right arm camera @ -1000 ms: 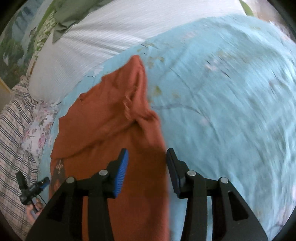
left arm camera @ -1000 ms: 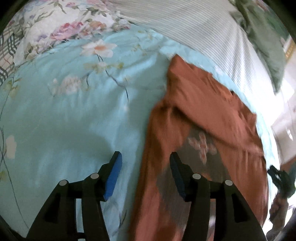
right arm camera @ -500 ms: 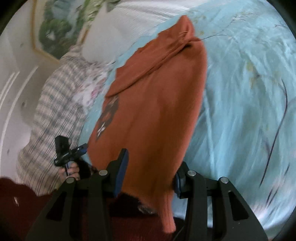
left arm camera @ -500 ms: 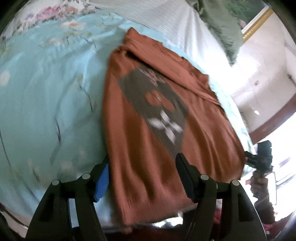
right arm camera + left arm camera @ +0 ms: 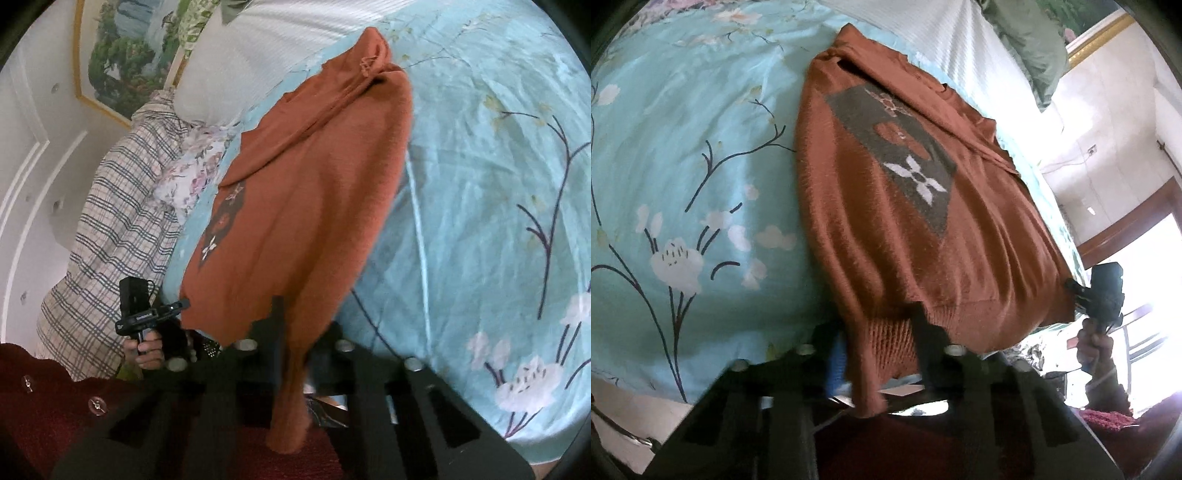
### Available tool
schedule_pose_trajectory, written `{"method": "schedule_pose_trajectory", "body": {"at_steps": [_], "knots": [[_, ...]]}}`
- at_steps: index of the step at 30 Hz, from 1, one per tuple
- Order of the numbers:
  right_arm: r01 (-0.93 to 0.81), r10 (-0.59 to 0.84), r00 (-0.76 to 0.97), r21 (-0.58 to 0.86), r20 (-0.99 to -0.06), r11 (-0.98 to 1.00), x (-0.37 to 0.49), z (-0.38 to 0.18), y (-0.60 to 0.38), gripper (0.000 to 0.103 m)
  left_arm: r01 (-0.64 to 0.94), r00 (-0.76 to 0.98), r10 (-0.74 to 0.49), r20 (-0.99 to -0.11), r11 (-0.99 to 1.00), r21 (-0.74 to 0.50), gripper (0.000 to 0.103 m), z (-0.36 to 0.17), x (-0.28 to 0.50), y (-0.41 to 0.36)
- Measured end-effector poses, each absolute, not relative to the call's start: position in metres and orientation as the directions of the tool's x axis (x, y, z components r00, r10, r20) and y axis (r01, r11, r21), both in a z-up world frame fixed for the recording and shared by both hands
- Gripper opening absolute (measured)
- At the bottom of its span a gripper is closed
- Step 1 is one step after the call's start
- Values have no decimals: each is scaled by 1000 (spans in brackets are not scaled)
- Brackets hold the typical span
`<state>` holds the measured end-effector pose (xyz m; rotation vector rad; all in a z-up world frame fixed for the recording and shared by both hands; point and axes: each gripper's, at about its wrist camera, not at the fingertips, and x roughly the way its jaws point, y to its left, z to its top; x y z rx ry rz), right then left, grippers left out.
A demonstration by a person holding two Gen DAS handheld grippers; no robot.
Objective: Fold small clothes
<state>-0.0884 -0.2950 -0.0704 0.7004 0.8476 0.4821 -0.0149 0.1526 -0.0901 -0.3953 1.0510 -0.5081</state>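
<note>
Hem pinch on rust sweater, both corners

Bedspread [image 5: 683, 155], teal w/ blossom print, carries rust sweater [image 5: 886, 229] laid flat, patterned front up, neck toward pillows, ribbed hem hanging over near bed edge. Left gripper [image 5: 882, 343] closing on left hem corner, knit bunched between jaws, narrow gap. Right gripper [image 5: 295, 332] closing on right hem corner, side edge of knit dangling below pads, also narrow.

Prob. next: lift hem toward neck for first fold. Best done w/ both corners raised together, equal height, light tension across hem so knit stays smooth, no sag in middle. Worth checking full rib thickness caught, not just top layer; loose knit stretches, slips.

Writing: small white label on far gripper body in right view, too small to read. No brand legible on sweater.
</note>
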Motion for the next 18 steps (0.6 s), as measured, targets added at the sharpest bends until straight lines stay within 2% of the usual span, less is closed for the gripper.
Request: {"method": "schedule_pose_trajectory", "body": {"at_steps": [1, 6, 12, 18], "knots": [[-114, 647, 594, 746, -478, 656, -91, -69, -299, 9, 209, 402, -568, -718, 820, -532, 6, -90, -15, 153], [-167, 675, 656, 806, -338, 567, -97, -54, -310, 8, 233, 468, -582, -665, 807, -542, 5, -68, -22, 156], [-216, 667, 695, 807, -268, 549, -82, -28, -311, 8, 280, 593, -608, -528, 770, -573, 5, -14, -20, 160], [-226, 610, 757, 783, -233, 580, -48, -2, -318, 8, 267, 683, -573, -452, 773, -576, 5, 16, 14, 156]]}}
